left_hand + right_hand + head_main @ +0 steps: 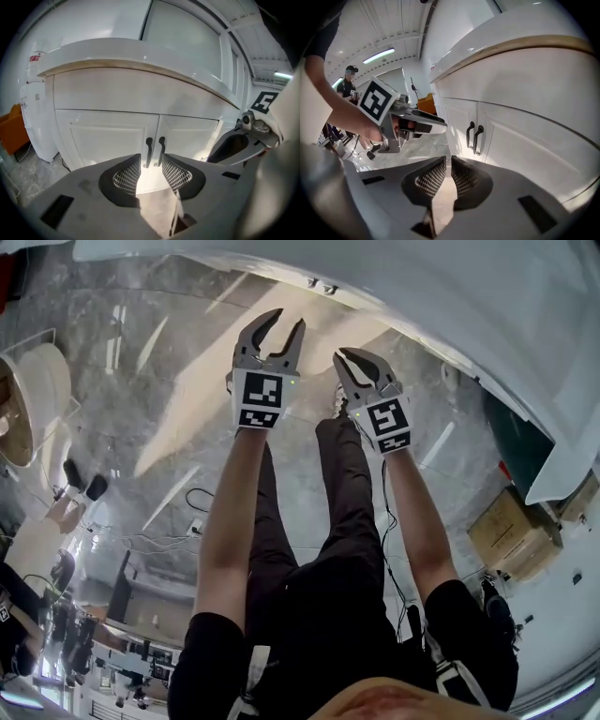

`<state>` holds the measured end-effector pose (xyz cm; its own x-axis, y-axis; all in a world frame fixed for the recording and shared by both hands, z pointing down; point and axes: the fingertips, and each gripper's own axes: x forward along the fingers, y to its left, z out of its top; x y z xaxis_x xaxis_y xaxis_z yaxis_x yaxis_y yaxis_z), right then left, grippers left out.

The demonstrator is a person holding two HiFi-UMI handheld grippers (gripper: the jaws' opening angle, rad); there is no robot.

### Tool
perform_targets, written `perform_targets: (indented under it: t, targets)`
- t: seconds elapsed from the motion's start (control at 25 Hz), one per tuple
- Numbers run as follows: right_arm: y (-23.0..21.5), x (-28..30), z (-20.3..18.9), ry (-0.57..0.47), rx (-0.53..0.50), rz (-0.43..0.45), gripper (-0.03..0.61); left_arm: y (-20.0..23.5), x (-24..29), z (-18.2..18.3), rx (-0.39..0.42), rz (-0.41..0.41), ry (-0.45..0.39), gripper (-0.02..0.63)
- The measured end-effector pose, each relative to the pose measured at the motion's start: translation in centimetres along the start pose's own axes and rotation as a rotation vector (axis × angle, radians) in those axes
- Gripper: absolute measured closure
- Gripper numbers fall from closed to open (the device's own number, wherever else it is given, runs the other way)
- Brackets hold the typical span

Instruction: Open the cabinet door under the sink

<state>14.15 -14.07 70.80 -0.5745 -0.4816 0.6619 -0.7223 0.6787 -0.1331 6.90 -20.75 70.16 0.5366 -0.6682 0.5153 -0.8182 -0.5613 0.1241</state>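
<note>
Cabinet doors (101, 140), both closed; paired dark handles (149, 151) untouched.
Left gripper (284, 322) jaws spread, empty; right gripper (354, 360) jaws nearly together, empty.

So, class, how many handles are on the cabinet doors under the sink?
2. The left door's handle and the right door's handle stand upright, side by side, at the middle of the cabinet. Others may be hidden beyond view.

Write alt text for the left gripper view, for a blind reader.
The left gripper, jaws open and empty, points at two closed white cabinet doors under a counter, their dark handles side by side. The right gripper shows at right.
</note>
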Motion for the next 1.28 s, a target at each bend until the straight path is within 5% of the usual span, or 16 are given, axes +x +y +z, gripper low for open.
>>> perform_targets:
  t: [0.4, 0.56, 0.8, 0.96, 1.28]
  targets:
    - [-2.2, -2.2, -0.2, 0.029, -0.001, 0.013, 0.488, 0.2, 7.7, 0.7, 0.0, 0.038, -0.012, 0.488]
    - [-2.7, -2.4, -0.9, 0.046, 0.017, 0.011, 0.488, 1.0, 9.3, -0.7, -0.033, 0.094, 0.036, 0.489]
    - [-1.9, -2.3, -1.9, 0.073, 0.037, 0.049, 0.488, 1.2, 10.5, -1.3, 0.022, 0.178, 0.067, 0.489]
    - [-0.9, -2.4, -2.6, 0.099, 0.023, 0.067, 0.488, 0.5, 10.5, -0.7, 0.028, 0.153, 0.048, 0.561]
    - [1.5, -2.1, -3.5, 0.108, 0.046, 0.088, 0.488, 0.1, 7.6, -2.6, 0.042, 0.136, 0.062, 0.566]
